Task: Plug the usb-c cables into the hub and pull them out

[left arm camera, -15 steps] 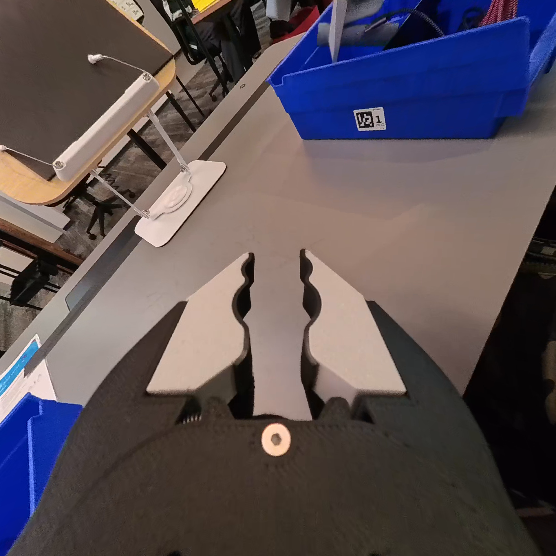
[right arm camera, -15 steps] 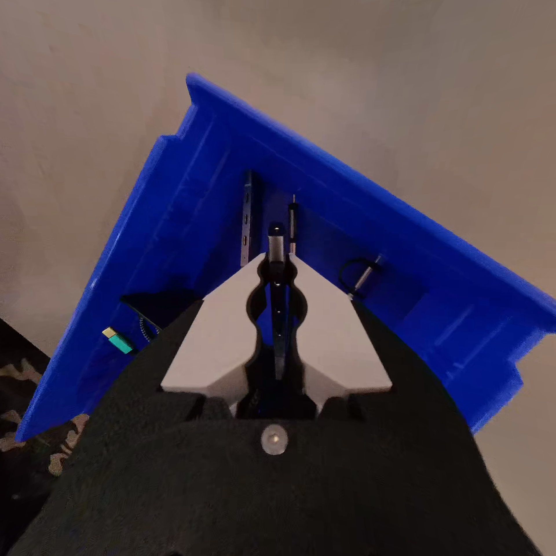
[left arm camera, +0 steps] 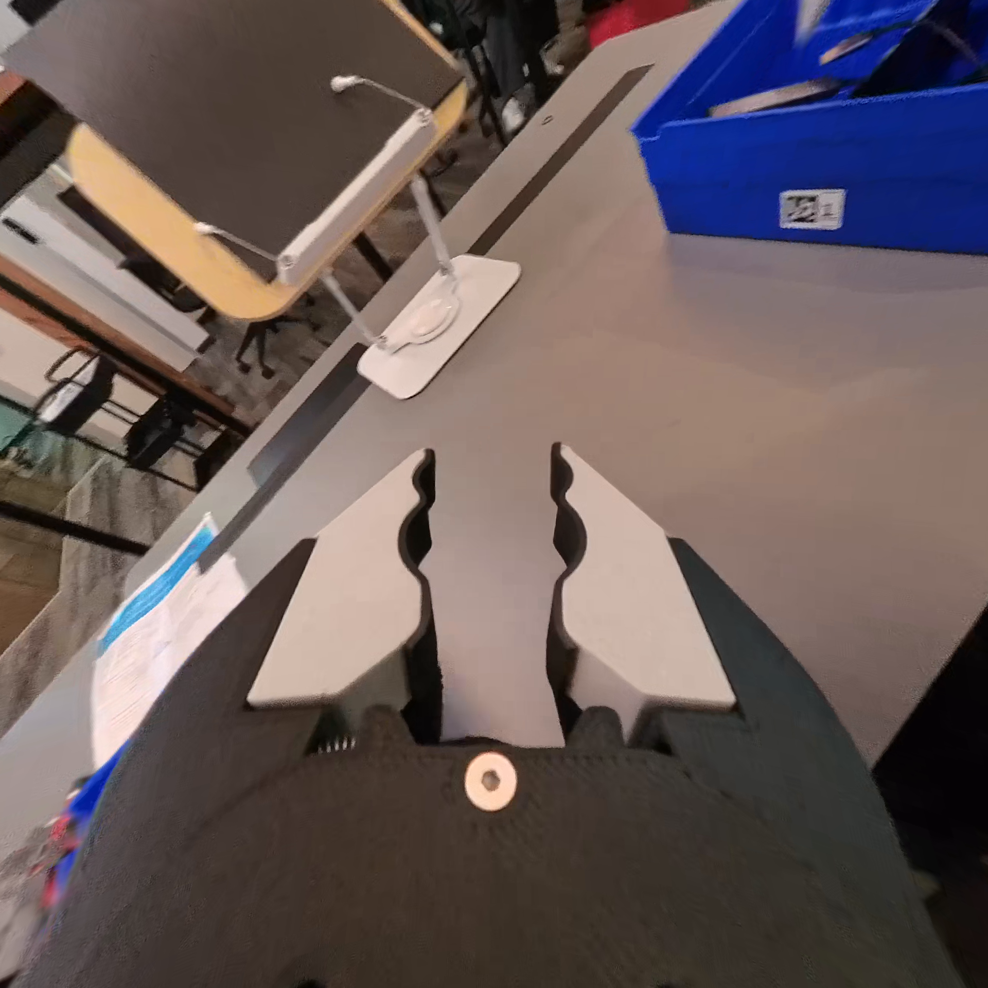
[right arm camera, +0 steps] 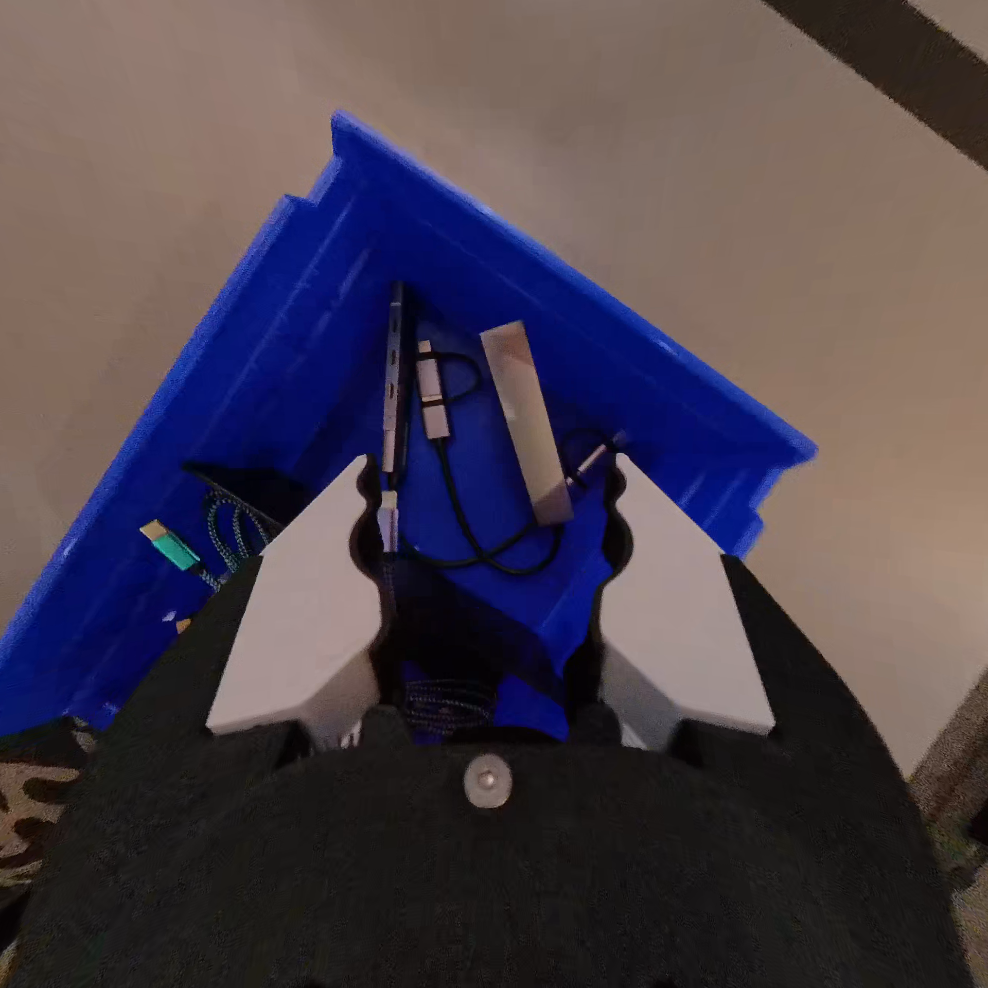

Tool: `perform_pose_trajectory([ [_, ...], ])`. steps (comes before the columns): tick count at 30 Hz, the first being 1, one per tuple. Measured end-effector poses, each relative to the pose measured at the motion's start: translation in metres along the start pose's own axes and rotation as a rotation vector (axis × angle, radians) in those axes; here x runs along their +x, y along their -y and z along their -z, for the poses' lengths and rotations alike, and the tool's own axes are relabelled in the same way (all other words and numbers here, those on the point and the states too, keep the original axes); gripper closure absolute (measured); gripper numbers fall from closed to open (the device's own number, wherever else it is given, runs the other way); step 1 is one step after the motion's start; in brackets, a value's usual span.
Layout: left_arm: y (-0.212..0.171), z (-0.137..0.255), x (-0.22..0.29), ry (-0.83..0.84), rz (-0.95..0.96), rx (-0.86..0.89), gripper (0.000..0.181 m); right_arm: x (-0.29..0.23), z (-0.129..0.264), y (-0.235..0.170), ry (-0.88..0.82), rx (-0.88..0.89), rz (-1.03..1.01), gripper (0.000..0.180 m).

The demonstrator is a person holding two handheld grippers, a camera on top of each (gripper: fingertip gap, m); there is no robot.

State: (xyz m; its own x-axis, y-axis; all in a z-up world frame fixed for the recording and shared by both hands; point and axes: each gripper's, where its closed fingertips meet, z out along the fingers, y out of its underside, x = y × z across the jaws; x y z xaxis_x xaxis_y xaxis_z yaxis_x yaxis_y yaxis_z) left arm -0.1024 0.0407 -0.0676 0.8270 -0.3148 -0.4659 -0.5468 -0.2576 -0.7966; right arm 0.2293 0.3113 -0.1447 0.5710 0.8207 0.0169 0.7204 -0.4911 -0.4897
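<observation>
In the right wrist view my right gripper [right arm camera: 491,460] is open wide and empty, just above a blue bin [right arm camera: 588,278]. In the bin a silver hub [right arm camera: 526,422] lies flat and a dark grey hub [right arm camera: 395,385] stands on edge against the wall. A black cable with silver plugs [right arm camera: 433,395] lies between them. A braided cable's silver USB-C plug [right arm camera: 389,521] sits by my left finger. A green-shelled plug [right arm camera: 171,550] lies at the bin's left. My left gripper [left arm camera: 492,452] is open and empty over the bare grey table [left arm camera: 695,401].
In the left wrist view a blue bin [left arm camera: 802,160] with a white label stands at the far right of the table. A white fold-out stand [left arm camera: 438,326] sits near the table's left edge. A printed sheet [left arm camera: 160,615] lies at the near left. The table's right edge drops off close by. The right tips stand about 6 centimeters off the silver hub [right arm camera: 526,422]. The left camera catches it too, in the left wrist view [left arm camera: 763,104]. My right gripper is the nearer one to the green-shelled plug [right arm camera: 171,550]: about 10 centimeters, against 30 centimeters.
My right gripper has opened wide and let go of the thin silver piece it held, which now lies in the bin. My left gripper has opened wider and swung left.
</observation>
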Motion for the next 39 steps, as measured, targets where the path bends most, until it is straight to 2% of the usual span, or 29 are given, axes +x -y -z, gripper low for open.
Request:
perform_pose_trajectory([
  [5, -0.030, 0.030, -0.086, 0.133, 0.061, -0.161, 0.130, 0.035, 0.057, -0.029, -0.214, 0.070, -0.035, 0.096],
  [6, -0.049, 0.037, -0.106, 0.159, 0.121, -0.242, 0.130, 0.040, 0.064, -0.040, -0.236, 0.072, -0.051, 0.094],
  [8, -0.091, 0.051, -0.131, 0.132, 0.264, -0.406, 0.115, 0.044, 0.072, -0.065, -0.243, 0.060, -0.072, 0.095],
  [11, -0.139, 0.075, -0.171, 0.172, 0.380, -0.474, 0.118, 0.048, 0.072, -0.094, -0.188, 0.088, -0.142, 0.100],
  [14, -0.200, 0.098, -0.186, 0.172, 0.496, -0.605, 0.112, 0.049, 0.056, -0.118, -0.125, 0.061, -0.196, 0.101],
  [17, -0.263, 0.119, -0.193, 0.215, 0.540, -0.736, 0.114, 0.031, 0.045, -0.110, 0.025, 0.136, -0.223, 0.110],
  [21, -0.318, 0.134, -0.188, 0.200, 0.639, -0.805, 0.117, 0.009, 0.021, -0.108, 0.147, 0.089, -0.217, 0.114],
  [24, -0.332, 0.140, -0.186, 0.169, 0.677, -0.808, 0.126, 0.010, 0.001, -0.112, 0.100, 0.037, -0.210, 0.112],
  [25, -0.329, 0.140, -0.185, 0.139, 0.676, -0.794, 0.138, 0.011, -0.005, -0.111, 0.083, 0.034, -0.210, 0.111],
  [26, -0.331, 0.142, -0.185, 0.130, 0.670, -0.810, 0.140, 0.010, -0.007, -0.109, 0.074, 0.034, -0.214, 0.112],
  [30, -0.335, 0.144, -0.199, 0.145, 0.609, -0.821, 0.129, -0.001, -0.014, -0.098, 0.083, 0.048, -0.215, 0.121],
  [32, -0.337, 0.142, -0.200, 0.116, 0.608, -0.812, 0.128, -0.010, -0.017, -0.093, 0.090, 0.041, -0.202, 0.121],
  [37, -0.350, 0.131, -0.158, -0.124, 0.691, -0.863, 0.151, -0.038, -0.027, -0.077, 0.118, 0.038, -0.188, 0.123],
  [39, -0.352, 0.128, -0.151, -0.164, 0.694, -0.849, 0.163, -0.051, -0.032, -0.071, 0.129, 0.041, -0.185, 0.125],
])
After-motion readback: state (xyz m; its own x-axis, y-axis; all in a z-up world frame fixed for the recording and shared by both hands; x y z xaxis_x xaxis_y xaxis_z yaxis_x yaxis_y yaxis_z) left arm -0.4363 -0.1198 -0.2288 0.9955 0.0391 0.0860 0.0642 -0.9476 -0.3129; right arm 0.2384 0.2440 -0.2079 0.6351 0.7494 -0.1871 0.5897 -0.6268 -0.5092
